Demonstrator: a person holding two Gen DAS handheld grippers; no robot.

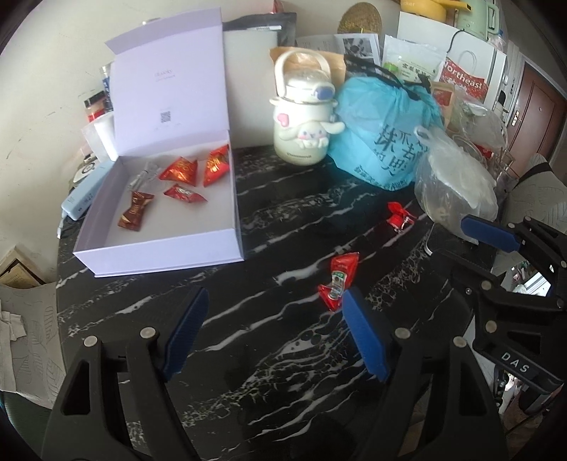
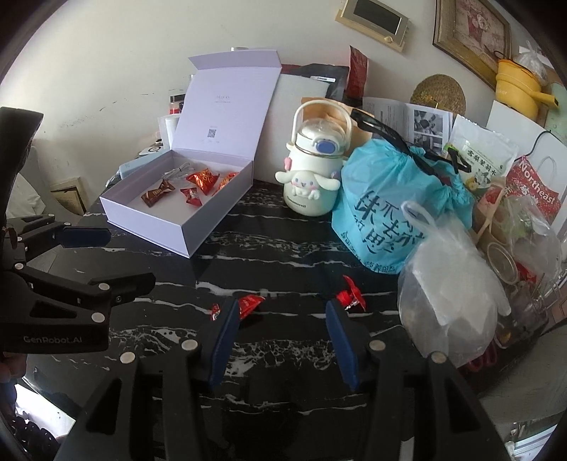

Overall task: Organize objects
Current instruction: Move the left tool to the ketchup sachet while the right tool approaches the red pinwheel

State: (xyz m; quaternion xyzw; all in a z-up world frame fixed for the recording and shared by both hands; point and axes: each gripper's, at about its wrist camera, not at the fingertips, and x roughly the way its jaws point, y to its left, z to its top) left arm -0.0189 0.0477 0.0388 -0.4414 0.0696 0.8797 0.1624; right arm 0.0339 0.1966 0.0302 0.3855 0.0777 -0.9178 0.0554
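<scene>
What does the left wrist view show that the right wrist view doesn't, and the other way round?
Only the left wrist view shows the brown door. Only the right wrist view shows the framed picture and yellow pot. Both show the open lilac box holding wrapped candies, two red candies loose on the black marble table, the white cartoon bottle, the blue bag, and both claws open, the left claw and the right claw.

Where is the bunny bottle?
The white bunny bottle stands upright at the table's back, between the open purple box and the blue bag.
</scene>
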